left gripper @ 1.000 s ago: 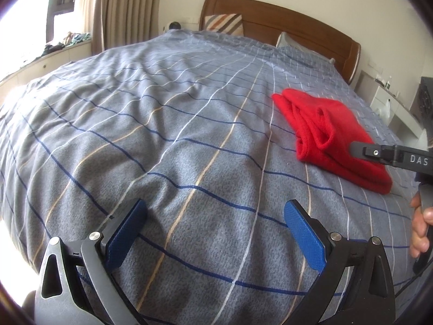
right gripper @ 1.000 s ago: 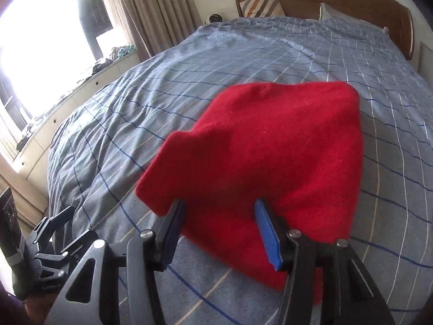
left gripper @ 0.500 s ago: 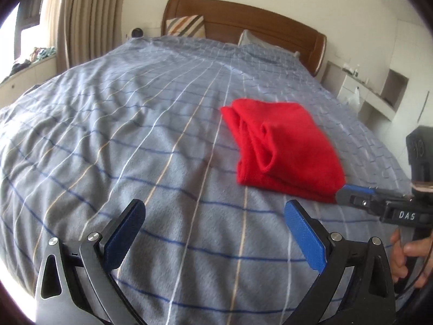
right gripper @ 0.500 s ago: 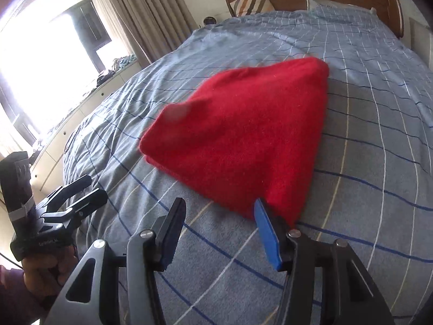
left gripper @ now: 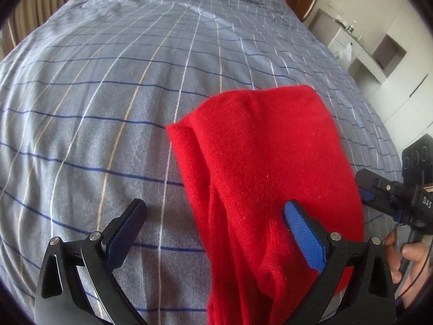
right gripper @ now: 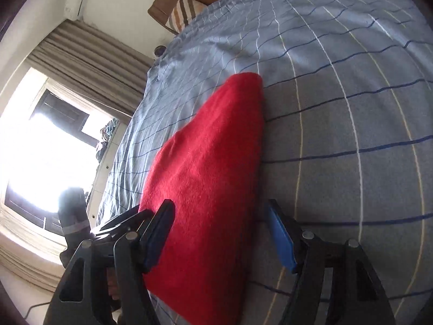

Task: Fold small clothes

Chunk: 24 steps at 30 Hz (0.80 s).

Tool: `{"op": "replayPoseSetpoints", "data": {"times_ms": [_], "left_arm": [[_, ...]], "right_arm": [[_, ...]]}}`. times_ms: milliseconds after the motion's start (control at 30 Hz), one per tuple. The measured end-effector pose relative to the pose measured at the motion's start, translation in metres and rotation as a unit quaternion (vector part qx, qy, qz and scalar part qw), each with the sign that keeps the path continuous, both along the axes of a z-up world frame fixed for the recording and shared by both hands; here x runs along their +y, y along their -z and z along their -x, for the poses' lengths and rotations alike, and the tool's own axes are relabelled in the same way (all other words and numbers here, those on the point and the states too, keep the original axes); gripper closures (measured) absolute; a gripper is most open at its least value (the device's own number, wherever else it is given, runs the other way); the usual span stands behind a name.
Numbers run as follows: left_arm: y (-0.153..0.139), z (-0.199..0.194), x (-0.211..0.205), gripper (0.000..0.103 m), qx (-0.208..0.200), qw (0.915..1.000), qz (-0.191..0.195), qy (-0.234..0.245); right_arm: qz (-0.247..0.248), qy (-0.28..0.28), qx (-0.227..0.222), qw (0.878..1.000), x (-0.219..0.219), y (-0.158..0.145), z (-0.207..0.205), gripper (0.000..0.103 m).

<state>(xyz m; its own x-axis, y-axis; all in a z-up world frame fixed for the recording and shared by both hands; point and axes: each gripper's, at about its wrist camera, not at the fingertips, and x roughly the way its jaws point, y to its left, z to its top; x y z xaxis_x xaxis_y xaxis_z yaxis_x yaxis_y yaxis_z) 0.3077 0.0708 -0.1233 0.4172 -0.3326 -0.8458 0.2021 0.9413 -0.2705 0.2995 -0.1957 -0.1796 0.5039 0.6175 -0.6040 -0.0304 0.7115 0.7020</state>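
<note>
I see my left gripper (left gripper: 216, 233) spread wide, pinching nothing, blue textured pads, black frame. The red garment (left gripper: 259, 178) is folded into a thick wedge, fuzzy knit, rolled layers along its 9 o'clock edge. It lies on the bed (left gripper: 113, 86), between my fingers at 6 o'clock, running to 12. The bedcover is grey fleece with blue, white and tan grid lines. My right gripper (right gripper: 219, 233) is also spread, straddling the garment's near end, not clamped.
</note>
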Motion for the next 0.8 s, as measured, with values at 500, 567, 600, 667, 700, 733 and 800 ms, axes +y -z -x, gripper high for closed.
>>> {"op": "replayPoseSetpoints", "data": {"times_ms": [500,567,600,667,700,733,800], "left_arm": [[-0.063,0.027,-0.020,0.084,-0.101,0.9946,0.016,0.019],[-0.073,0.024,-0.024,0.072,-0.110,0.9937,0.016,0.010],[-0.071,0.020,-0.027,0.051,-0.105,0.9944,0.004,0.002],[-0.060,0.014,-0.032,0.024,-0.097,0.9942,-0.042,-0.019],[-0.055,0.020,-0.031,0.023,-0.105,0.9920,-0.064,-0.029],[-0.052,0.028,-0.029,0.022,-0.115,0.9898,-0.078,-0.032],[-0.048,0.053,-0.023,0.019,-0.134,0.9856,-0.098,-0.033]], "right_arm": [[0.374,-0.021,-0.198,0.906,0.116,-0.085,0.034,0.079],[0.349,-0.007,-0.206,0.914,0.103,-0.103,0.029,0.078],[0.333,-0.002,-0.198,0.922,0.094,-0.107,0.024,0.077],[0.311,0.004,-0.155,0.938,0.071,-0.101,0.008,0.055],[0.313,0.015,-0.130,0.941,0.057,-0.095,0.005,0.046],[0.321,0.028,-0.113,0.940,0.046,-0.090,0.007,0.034],[0.330,0.035,-0.101,0.938,0.021,-0.081,0.026,0.028]]}}
